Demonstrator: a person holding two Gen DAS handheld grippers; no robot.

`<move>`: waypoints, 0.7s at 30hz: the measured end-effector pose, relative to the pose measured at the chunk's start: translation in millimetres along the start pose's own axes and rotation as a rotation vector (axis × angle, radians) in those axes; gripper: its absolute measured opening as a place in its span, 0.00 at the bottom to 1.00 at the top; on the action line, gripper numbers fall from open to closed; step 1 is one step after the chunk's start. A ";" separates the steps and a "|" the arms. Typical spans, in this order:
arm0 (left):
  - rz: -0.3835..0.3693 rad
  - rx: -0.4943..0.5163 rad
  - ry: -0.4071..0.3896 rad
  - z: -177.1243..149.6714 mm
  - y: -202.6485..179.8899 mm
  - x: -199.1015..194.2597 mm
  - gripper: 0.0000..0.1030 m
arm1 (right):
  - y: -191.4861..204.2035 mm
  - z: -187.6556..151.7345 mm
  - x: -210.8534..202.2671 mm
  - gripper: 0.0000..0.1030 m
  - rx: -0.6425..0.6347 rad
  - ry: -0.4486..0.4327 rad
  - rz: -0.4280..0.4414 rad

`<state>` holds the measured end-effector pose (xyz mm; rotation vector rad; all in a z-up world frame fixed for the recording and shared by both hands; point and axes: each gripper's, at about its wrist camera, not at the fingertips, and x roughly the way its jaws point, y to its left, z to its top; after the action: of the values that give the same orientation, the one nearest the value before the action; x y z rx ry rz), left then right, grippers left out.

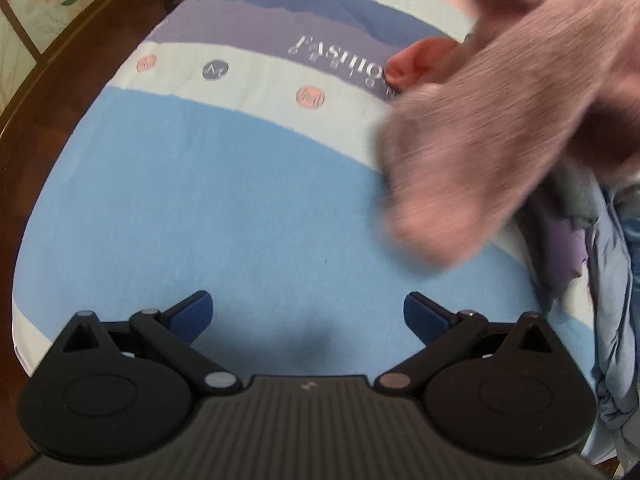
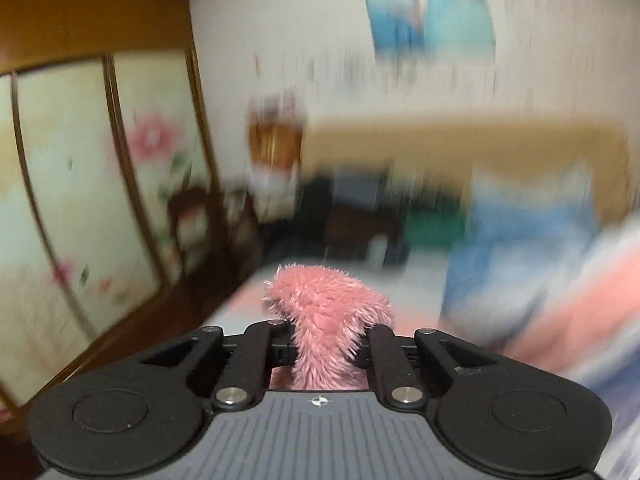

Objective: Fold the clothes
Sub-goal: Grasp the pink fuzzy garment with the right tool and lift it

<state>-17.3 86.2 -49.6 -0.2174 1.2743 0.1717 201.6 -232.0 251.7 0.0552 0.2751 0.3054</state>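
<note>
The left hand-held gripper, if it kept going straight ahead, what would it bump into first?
Probably the light blue stripe of the bedsheet. The left hand-held gripper is open, nothing between its pads, and points steeply down at it.

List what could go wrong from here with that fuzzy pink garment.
1. The right tongs pinch only a small tuft of the pink garment; the slippery pile could slide out.
2. The garment hangs bunched over the striped bedsheet, so it may land crumpled.
3. The left tongs are open and empty, leaving the other edge unsupported.
</note>
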 end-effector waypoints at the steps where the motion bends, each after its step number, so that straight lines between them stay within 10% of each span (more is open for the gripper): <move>1: -0.003 -0.002 -0.006 0.9 0.7 -2.1 1.00 | -1.9 23.8 -5.6 0.10 -0.027 -0.060 -0.022; 6: 0.000 -0.026 -0.019 -0.1 10.9 -7.9 1.00 | -6.1 109.0 -14.3 0.10 -0.150 -0.194 -0.109; 10: 0.015 -0.045 -0.014 -5.1 20.7 -6.3 1.00 | -9.0 105.3 1.2 0.11 -0.177 -0.148 -0.156; 21: 0.085 0.004 0.098 -45.4 19.9 32.5 1.00 | -71.6 -153.6 107.4 0.20 0.070 0.459 -0.285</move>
<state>-55.1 94.0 -94.6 -0.1702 1.3825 0.2330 278.4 -265.7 69.4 0.0132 0.7422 0.0203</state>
